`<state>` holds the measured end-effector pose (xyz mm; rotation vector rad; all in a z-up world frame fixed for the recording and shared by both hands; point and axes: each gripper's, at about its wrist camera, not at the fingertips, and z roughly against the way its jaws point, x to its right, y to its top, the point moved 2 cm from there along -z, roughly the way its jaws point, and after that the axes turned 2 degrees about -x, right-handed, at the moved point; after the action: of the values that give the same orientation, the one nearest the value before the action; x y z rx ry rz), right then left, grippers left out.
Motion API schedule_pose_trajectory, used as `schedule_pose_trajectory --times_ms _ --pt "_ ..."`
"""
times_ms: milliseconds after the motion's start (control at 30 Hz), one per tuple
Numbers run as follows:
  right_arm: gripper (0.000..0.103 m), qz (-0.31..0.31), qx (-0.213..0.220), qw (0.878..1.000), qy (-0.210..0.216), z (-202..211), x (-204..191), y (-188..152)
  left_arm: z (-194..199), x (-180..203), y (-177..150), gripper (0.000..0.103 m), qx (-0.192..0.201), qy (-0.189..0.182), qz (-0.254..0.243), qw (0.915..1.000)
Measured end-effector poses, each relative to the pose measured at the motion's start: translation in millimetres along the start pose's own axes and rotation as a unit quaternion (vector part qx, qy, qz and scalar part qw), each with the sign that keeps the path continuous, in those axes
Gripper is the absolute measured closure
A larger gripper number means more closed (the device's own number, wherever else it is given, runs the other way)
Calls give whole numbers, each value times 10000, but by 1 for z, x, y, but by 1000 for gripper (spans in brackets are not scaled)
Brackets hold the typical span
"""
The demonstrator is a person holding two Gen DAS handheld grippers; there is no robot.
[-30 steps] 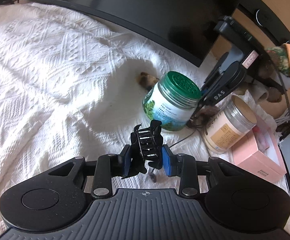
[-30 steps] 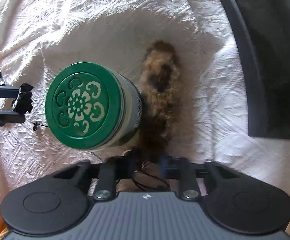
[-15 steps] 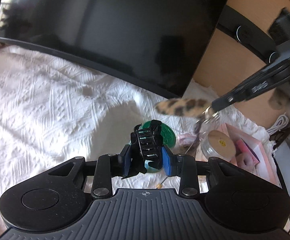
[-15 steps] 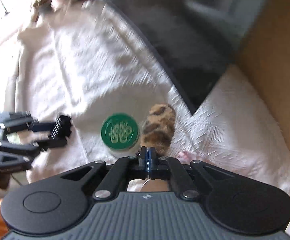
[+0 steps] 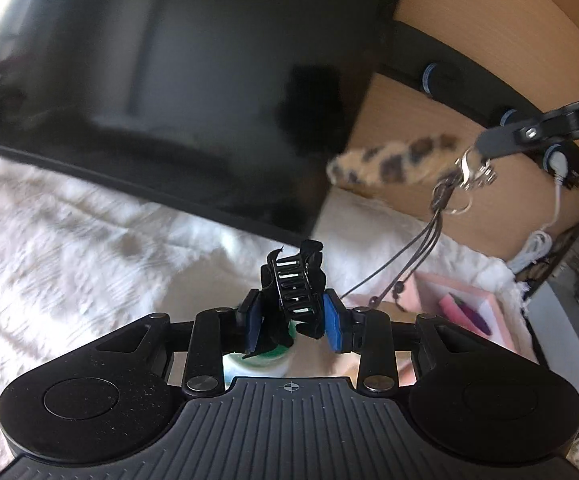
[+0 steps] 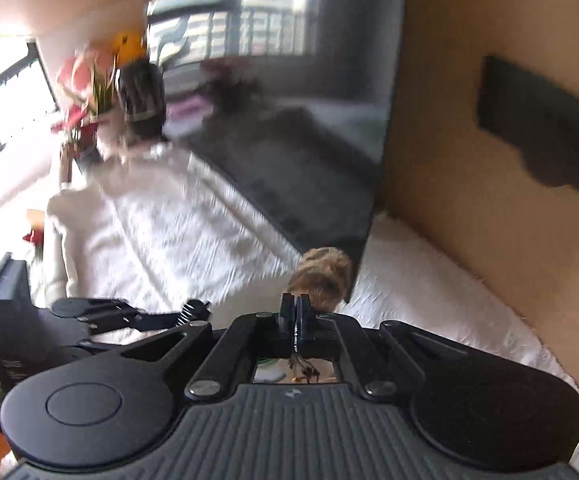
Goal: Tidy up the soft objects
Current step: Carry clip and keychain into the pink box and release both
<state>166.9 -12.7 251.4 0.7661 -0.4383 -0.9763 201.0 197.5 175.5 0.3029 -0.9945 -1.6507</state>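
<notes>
My left gripper [image 5: 291, 316] is shut on a black hair claw clip [image 5: 294, 288] and holds it above the white cloth [image 5: 69, 248]. My right gripper [image 6: 297, 312] is shut on the metal ring end of a furry leopard-print tail keychain [image 6: 323, 278], which hangs in the air. In the left wrist view the same keychain [image 5: 393, 162] sticks out to the left from the right gripper [image 5: 485, 148] at upper right, with dark cords [image 5: 417, 256] dangling under it. The left gripper also shows in the right wrist view [image 6: 193, 310] at lower left.
A large dark monitor [image 5: 169, 80] stands behind the cloth against a wooden wall [image 6: 489, 200]. A green-lidded jar [image 5: 265, 360] sits just under the left gripper. A pink box [image 5: 465, 308] lies at the right. Flowers in a vase [image 6: 93, 88] stand far left.
My right gripper closed on the leopard keychain beside the green jar and lifted it well above the cloth. My left gripper rose too, still holding the claw clip.
</notes>
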Motion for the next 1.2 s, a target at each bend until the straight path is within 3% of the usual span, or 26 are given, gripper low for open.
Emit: schedule_pose_trajectory --times_ms 333,633,900,1200 --pt "102 -577 755 9944 -454 75 25 -37 -41 49 18 67 -596 -388 -364 9968" --pt "102 -1070 1057 9829 -1067 128 61 -75 -78 116 19 67 -869 -1204 -766 9859" --pt "102 -1586 1010 9736 -1297 134 98 -105 -112 167 -1 67 -1278 -1697 -1050 9715" --pt "102 -1962 913 9684 -1238 121 125 -125 -143 175 -14 67 -1627 -1667 -1187 9652"
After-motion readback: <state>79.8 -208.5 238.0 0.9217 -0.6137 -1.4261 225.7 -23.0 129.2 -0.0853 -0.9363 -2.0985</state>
